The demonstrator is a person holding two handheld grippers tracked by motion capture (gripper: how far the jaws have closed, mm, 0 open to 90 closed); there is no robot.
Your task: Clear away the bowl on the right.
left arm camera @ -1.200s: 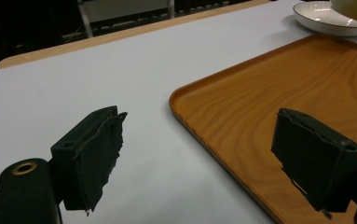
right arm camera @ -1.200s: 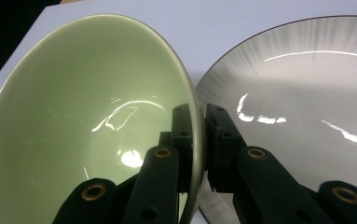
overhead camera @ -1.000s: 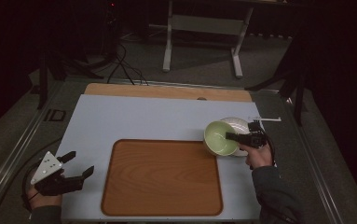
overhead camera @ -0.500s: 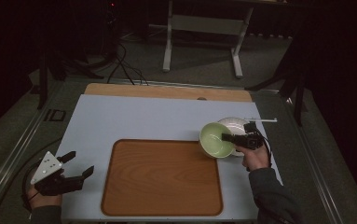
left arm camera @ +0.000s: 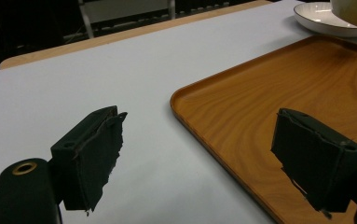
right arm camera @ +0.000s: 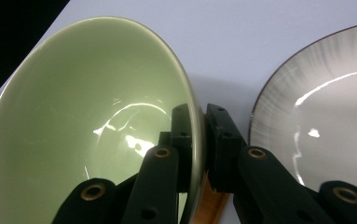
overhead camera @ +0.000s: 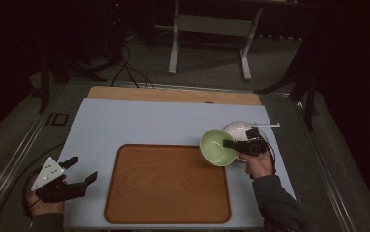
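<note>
Right gripper (overhead camera: 232, 143) is clamped on the rim of the green bowl (overhead camera: 216, 147), one jaw inside the wall, one outside (the right gripper view shows the pinch clearly (right arm camera: 203, 135)). The bowl hangs tilted, off the table, at the right edge of the wooden tray (overhead camera: 168, 186), with the white plate (overhead camera: 240, 129) just behind it. The step in hand looks like setting the bowl down on the tray. To do it well: carry it level across the tray lip with clearance under the base, since a rim pinch on glazed ceramic can slip or let the bowl swing if it knocks the edge. Roll the wrist to bring the base flat before lowering, otherwise it lands on one edge and rocks. Lower until the base sits on the wood, then part the jaws and lift the inner one straight up so it does not drag the wall. Keep clear of the plate on the way out. Left gripper (overhead camera: 78, 170) sits with jaws apart and empty at the table's near-left corner, beside the tray; fine there, out of the path.
</note>
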